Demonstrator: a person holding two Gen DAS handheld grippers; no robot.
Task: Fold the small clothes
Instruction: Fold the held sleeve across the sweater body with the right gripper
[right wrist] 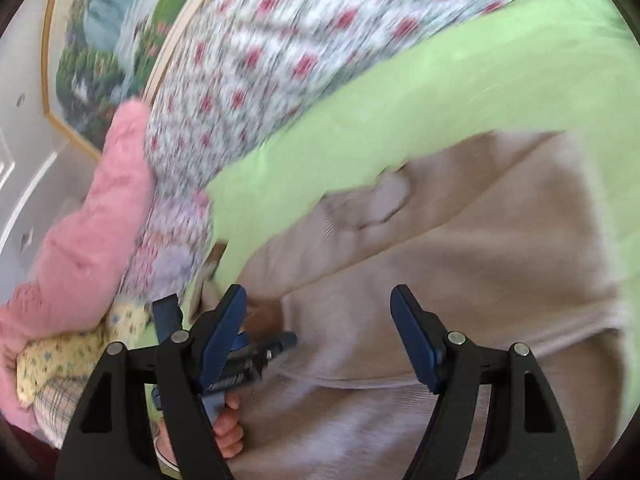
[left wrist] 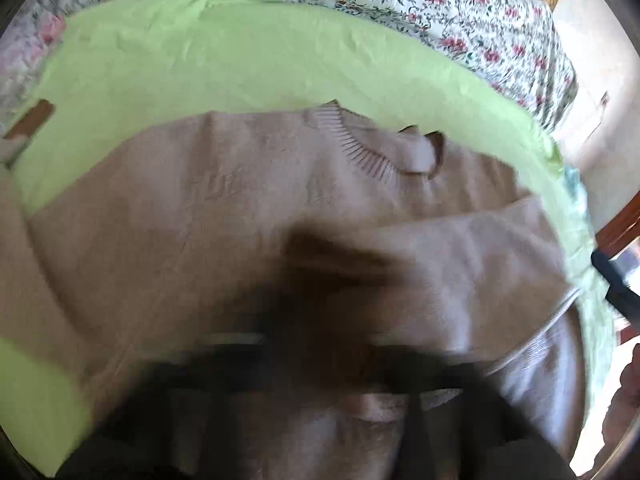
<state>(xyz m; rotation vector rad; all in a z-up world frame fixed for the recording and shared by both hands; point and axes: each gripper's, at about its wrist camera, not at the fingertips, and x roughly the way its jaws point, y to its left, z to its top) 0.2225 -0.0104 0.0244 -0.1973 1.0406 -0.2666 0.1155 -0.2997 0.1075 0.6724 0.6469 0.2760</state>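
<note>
A beige knit sweater lies flat on a lime-green cloth, with its ribbed collar pointing away. One layer of it is folded over the body on the right. My left gripper is a dark blur low over the sweater and is shut; I cannot tell whether fabric is pinched. The right wrist view shows it at the sweater's left edge, held by a hand. My right gripper stands open above the sweater, with nothing between its blue pads.
The green cloth rests on a floral bedspread. At the left are a pink fluffy item, a yellow flowered cloth and a plaid one. A framed painting hangs on the wall behind.
</note>
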